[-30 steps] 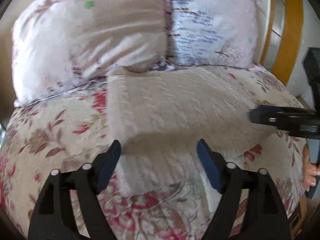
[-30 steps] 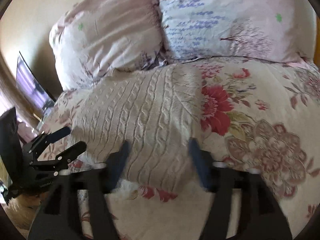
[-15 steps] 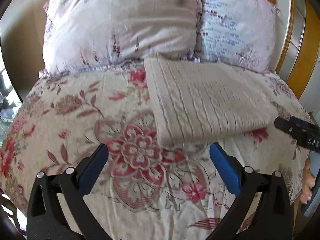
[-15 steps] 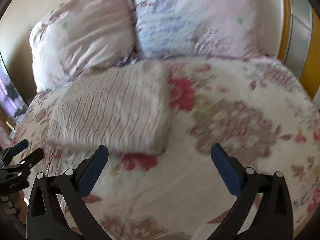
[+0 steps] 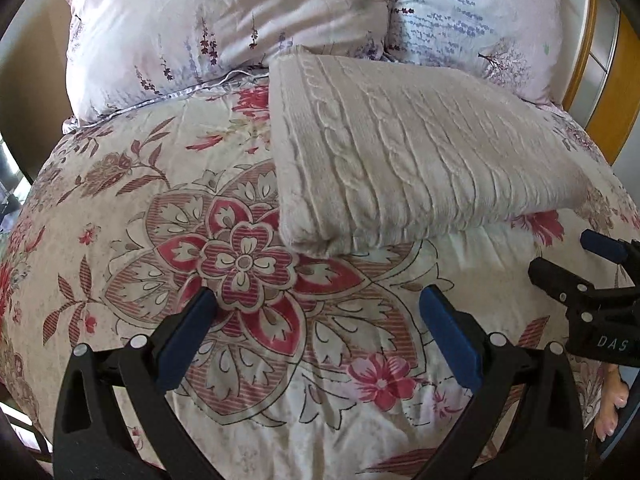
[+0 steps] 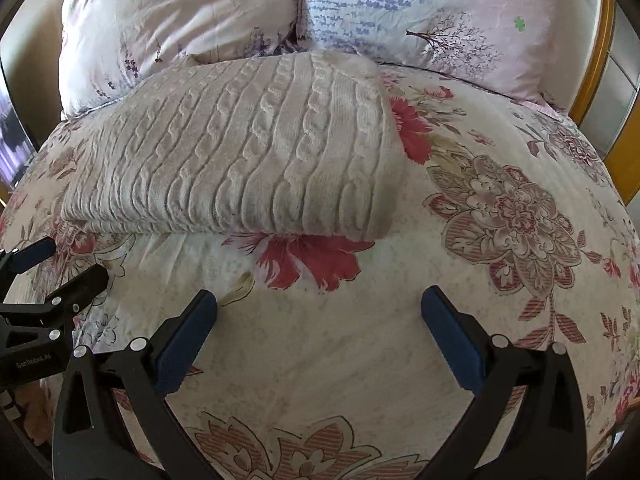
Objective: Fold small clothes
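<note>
Sweater (image 5: 404, 148) folded on bedspread (image 5: 200, 240); left claw (image 5: 316, 320), right claw (image 6: 318, 320) both spread, empty; "DAS" legible.

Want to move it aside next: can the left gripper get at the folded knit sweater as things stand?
Probably yes: the left gripper is open and empty, and only bare floral bedspread lies between it and the folded knit sweater.

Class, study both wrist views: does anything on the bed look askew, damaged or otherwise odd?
Nothing stands out. The cable-knit sweater lies folded in a tidy block on the floral bedspread, its far edge against the pillows. The left gripper and right gripper are both open and clear of it.
</note>
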A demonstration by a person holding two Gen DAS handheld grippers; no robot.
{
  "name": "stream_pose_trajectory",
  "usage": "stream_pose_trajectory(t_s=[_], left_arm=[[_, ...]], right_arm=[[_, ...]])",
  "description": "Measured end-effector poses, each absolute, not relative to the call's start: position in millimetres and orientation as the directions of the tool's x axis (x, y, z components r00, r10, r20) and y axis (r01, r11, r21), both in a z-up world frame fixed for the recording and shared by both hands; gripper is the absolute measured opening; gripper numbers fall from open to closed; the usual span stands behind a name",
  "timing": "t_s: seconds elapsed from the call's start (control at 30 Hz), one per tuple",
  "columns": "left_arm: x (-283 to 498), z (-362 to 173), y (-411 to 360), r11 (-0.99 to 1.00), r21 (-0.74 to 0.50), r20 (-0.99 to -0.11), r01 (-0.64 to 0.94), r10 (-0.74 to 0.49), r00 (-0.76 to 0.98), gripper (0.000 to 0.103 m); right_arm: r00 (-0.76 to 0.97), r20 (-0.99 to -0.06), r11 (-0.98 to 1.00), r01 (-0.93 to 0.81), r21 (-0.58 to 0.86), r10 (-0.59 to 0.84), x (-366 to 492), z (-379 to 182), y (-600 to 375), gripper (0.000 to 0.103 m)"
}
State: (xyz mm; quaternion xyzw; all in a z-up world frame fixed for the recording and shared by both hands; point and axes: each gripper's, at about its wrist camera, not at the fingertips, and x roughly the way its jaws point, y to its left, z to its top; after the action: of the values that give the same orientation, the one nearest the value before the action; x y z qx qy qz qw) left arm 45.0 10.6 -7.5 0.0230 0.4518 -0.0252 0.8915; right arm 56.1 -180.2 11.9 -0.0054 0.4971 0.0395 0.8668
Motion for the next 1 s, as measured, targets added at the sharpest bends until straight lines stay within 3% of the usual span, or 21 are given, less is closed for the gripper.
stream_pose_trajectory(t_s=[1.0], left_arm=[[45.1, -7.2, 10.6, 0.998, 0.016, -0.804, 0.066, -0.026, 0.594, 0.101]], right_arm=[[0.517, -0.854, 0.998, -0.063, 0.029, 0.057, 52.9, 12.4, -181.7, 0.102]])
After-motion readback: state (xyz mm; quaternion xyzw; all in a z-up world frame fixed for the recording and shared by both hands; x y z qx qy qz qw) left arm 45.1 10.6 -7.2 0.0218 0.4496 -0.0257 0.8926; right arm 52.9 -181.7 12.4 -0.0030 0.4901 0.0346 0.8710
